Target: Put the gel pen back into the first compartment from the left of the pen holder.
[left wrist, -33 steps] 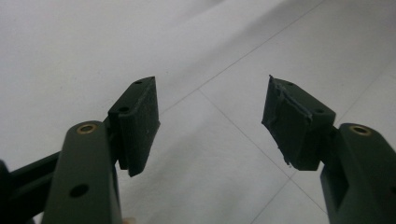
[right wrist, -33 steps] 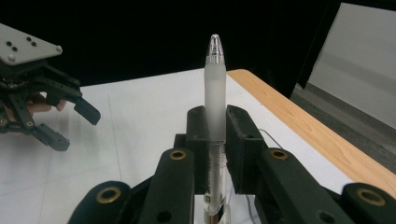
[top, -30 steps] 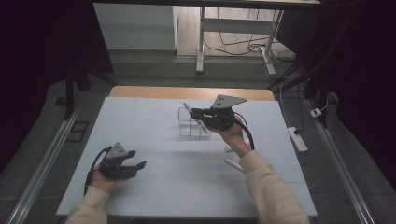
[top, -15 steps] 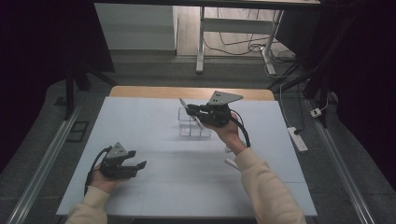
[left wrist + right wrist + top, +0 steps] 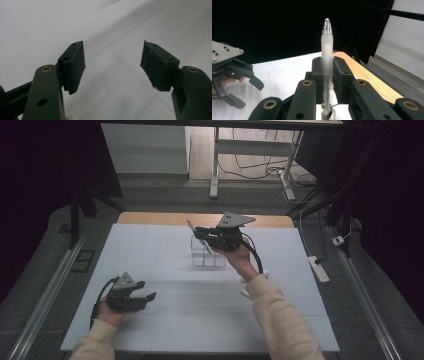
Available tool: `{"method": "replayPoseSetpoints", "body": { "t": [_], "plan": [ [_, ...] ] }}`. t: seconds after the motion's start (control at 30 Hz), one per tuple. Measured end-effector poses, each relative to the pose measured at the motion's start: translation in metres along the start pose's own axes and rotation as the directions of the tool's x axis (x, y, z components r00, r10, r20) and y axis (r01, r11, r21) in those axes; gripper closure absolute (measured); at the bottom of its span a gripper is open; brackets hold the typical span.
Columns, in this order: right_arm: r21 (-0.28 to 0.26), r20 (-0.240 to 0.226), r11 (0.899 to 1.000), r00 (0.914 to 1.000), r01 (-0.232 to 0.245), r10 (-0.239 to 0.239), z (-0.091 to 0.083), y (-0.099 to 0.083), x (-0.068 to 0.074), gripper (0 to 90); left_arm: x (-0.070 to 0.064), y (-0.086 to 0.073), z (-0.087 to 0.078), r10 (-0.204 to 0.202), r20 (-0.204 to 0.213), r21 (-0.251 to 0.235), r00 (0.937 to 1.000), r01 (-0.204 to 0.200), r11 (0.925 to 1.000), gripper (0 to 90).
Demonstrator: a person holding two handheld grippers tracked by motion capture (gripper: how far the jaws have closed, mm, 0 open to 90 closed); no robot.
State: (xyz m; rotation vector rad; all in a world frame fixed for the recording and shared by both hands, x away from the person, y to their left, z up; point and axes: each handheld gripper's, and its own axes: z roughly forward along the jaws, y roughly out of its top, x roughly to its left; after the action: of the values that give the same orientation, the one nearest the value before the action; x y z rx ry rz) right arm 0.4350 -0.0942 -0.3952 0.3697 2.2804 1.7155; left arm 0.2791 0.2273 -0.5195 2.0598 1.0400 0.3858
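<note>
White tabletop [image 5: 165, 270] under dim light. Right tongs [image 5: 327, 75] pinch a frosted pen [image 5: 327, 47] at mid-barrel, tip outward, above the clear rack [image 5: 207, 256] at the far middle. Left tongs [image 5: 112, 65] gape empty at the near left. Light, stiff and probably slick, the pen wants a firm mid-barrel grip.

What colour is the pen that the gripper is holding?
The pen is frosted white with a clear tip, clamped in the right gripper. The right gripper view shows it best.
</note>
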Motion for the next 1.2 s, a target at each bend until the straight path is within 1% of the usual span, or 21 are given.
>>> {"method": "replayPoseSetpoints", "body": {
  "t": [0.13, 0.3, 0.43, 0.7, 0.8, 1.07, 1.2],
  "plan": [
    [-0.002, -0.002, 1.0, 0.9999, -0.013, 0.013, 0.004, 0.001, -0.002, 79.2, 0.0, 0.0, 0.0, -0.002, -0.001, -0.001, 1.0, 0.002, 1.0, 36.0],
    [-0.009, -0.002, 1.0, 0.9999, -0.014, 0.014, 0.01, 0.003, -0.002, 79.2, 0.0, 0.0, 0.0, -0.002, 0.0, -0.001, 1.0, 0.002, 1.0, 35.9],
    [-0.019, 0.01, 1.0, 0.9998, -0.018, 0.018, 0.014, 0.005, -0.004, 79.2, 0.001, 0.0, 0.0, -0.003, 0.0, -0.001, 1.0, 0.003, 1.0, 35.9],
    [-0.034, 0.031, 0.998, 0.9984, -0.046, 0.047, 0.019, 0.001, -0.012, 79.1, 0.001, 0.0, 0.0, -0.002, -0.001, 0.0, 1.0, 0.002, 1.0, 35.9],
    [-0.045, 0.038, 0.997, 0.9975, -0.057, 0.059, 0.021, 0.003, -0.015, 79.2, 0.0, 0.0, 0.001, -0.002, 0.0, 0.001, 1.0, 0.002, 1.0, 35.8],
    [-0.056, 0.056, 0.996, 0.9953, -0.075, 0.078, 0.037, 0.004, -0.021, 79.1, 0.001, -0.001, 0.0, -0.003, 0.001, -0.003, 1.0, 0.003, 1.0, 35.8],
    [-0.056, 0.053, 0.995, 0.9953, -0.079, 0.082, 0.045, 0.003, -0.022, 79.1, 0.002, -0.001, 0.0, -0.005, 0.0, -0.004, 1.0, 0.005, 1.0, 35.8]
  ]
}}
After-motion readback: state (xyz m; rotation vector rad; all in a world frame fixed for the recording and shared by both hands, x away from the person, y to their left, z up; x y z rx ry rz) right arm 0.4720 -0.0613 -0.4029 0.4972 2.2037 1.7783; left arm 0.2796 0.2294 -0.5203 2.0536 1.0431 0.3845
